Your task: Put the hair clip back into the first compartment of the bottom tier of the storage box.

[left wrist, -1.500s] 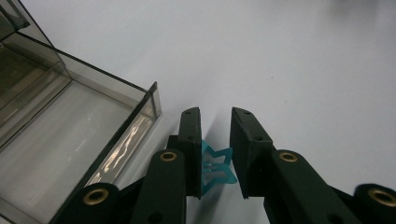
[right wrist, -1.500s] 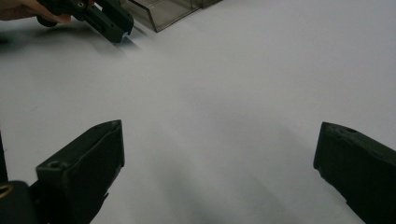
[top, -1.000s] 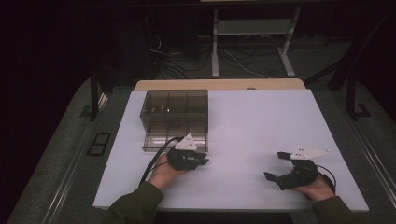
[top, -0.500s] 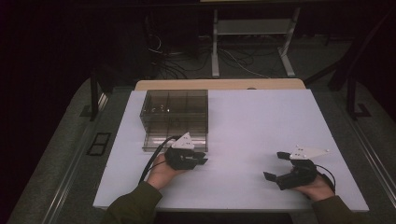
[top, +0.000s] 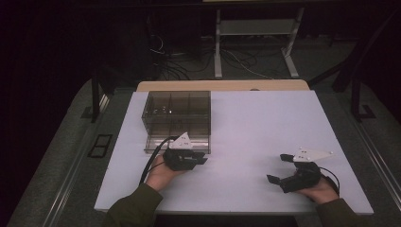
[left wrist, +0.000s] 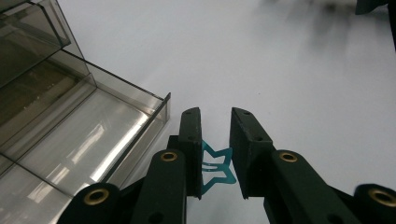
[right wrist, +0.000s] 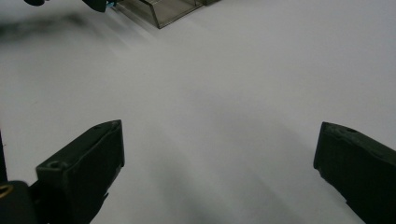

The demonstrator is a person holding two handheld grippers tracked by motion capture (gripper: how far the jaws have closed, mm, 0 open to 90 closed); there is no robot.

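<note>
A teal star-shaped clip (left wrist: 215,164) sits clamped between the jaws of the left tool (top: 191,158), just off the near corner of the smoked compartment box (top: 177,118) toward the table's (top: 265,123) left edge, while the right tool (top: 288,172) rests wide open near the front right corner.

High view: overhead, facing forward and down over the table (top: 255,123). Gripper views: low and close, along their jaws. All three share the box (top: 177,118) corner.
</note>
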